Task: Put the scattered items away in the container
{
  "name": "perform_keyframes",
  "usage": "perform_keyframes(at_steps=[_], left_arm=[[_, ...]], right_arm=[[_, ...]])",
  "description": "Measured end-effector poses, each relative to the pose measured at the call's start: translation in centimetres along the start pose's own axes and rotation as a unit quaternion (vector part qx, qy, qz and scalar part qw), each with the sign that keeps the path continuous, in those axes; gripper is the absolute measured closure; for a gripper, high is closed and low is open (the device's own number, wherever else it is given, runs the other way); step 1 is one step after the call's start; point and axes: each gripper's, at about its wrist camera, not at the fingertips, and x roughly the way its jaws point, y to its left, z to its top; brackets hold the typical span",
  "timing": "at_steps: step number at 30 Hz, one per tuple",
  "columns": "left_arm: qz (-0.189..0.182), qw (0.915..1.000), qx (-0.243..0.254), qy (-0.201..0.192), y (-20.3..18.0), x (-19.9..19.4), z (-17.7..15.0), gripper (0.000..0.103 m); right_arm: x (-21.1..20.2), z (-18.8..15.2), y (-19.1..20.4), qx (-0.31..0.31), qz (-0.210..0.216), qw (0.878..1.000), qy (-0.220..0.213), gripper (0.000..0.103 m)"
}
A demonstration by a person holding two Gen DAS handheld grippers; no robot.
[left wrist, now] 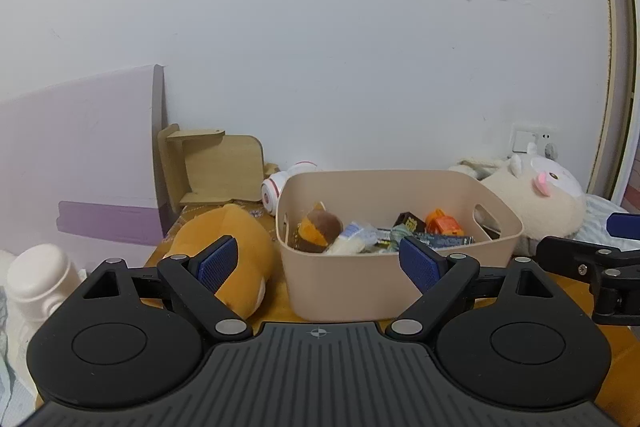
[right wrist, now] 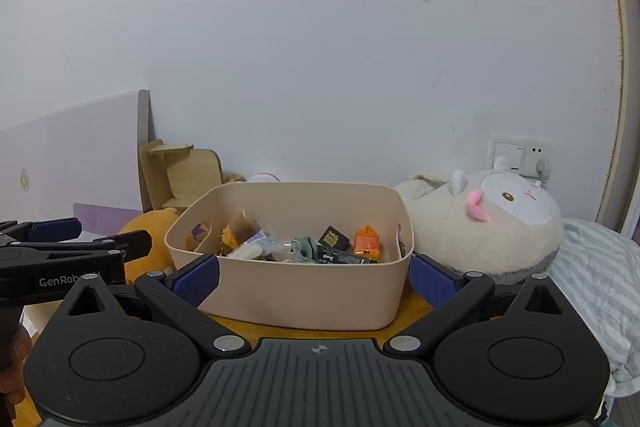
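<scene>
Left gripper (left wrist: pixel 320 263) and right gripper (right wrist: pixel 316 281) both gape empty before us. Beige bin (left wrist: pixel 400 267) on the table (left wrist: pixel 576 291), full of small items. Only left view shows headphones (left wrist: pixel 280 183).

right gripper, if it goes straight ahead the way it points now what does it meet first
Most likely the near wall of the beige container, which sits between the open right gripper fingers; depth is hard to judge.

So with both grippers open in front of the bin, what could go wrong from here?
The orange plush leans against the beige bin, so the left gripper might nudge the bin. The right gripper straddles the bin front with the white plush close; closing could snag either.
</scene>
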Motion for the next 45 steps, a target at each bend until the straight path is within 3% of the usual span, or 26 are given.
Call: perform_keyframes(at_steps=[8, 18, 32, 38, 45], left_arm=[[-0.011, 0.9999, 0.006, 0.004, -0.2, -3.4, -0.7, 0.014], [-0.03, 0.9994, 0.018, 0.006, -1.0, -7.8, -1.6, 0.014], [-0.04, 0.999, 0.02, 0.007, -0.9, -13.3, -3.7, 0.012], [-0.023, 0.9991, 0.025, 0.024, -0.8, -14.5, -5.1, 0.011], [-0.034, 0.9979, 0.016, 0.053, -1.0, -15.8, -7.4, 0.011]], right_arm=[[-3.3, -1.2, 0.4, -0.005, -0.03, 0.999, -0.01, 0.0], [-7.3, -2.8, 0.0, 0.02, -0.036, 0.999, -0.013, 0.0], [-12.1, -4.6, 0.5, 0.008, -0.051, 0.999, -0.015, 0.0], [-13.3, -6.2, 0.6, 0.03, -0.056, 0.998, -0.002, 0.0], [-14.0, -7.9, 1.1, 0.03, -0.071, 0.997, 0.021, 0.0]])
